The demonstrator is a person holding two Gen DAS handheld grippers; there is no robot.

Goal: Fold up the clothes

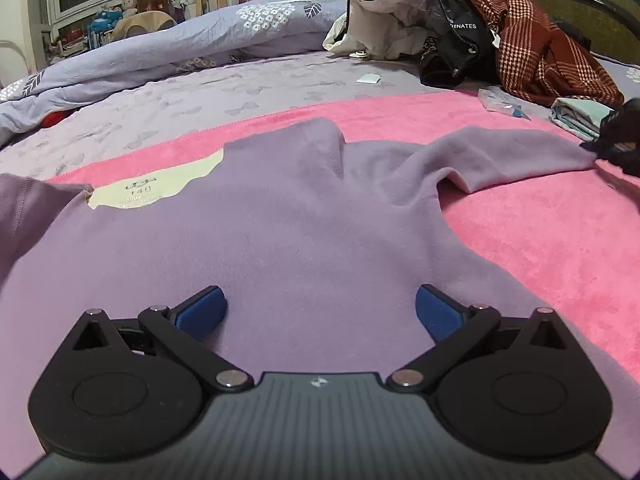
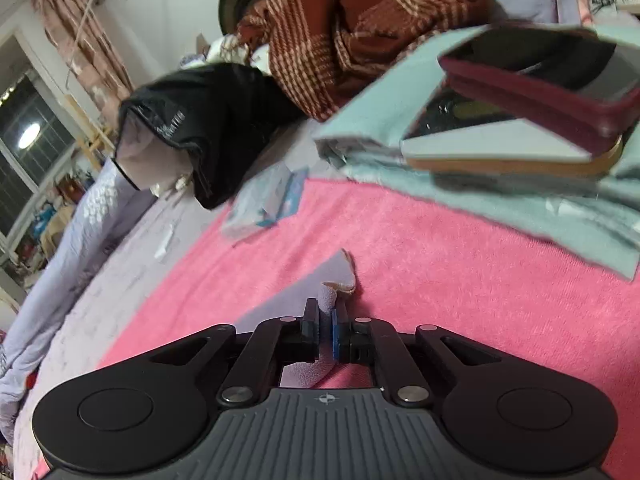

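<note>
While left gripper [image 1: 322, 312] wide, right gripper [image 2: 326, 326] on sleeve [image 2: 332, 298].

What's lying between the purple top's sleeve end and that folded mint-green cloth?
Only bare pink blanket. The right wrist view shows it between the sleeve end and the mint cloth.

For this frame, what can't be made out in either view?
- Lilac fleece top: left sleeve and hem cut off by the left wrist view's edges.
- Cream size label: print below the number too small.
- Dark red case on the folded mint cloth: motion-blurred, right wrist view.
- Right gripper: pinched fleece hides the pads' faces.
</note>
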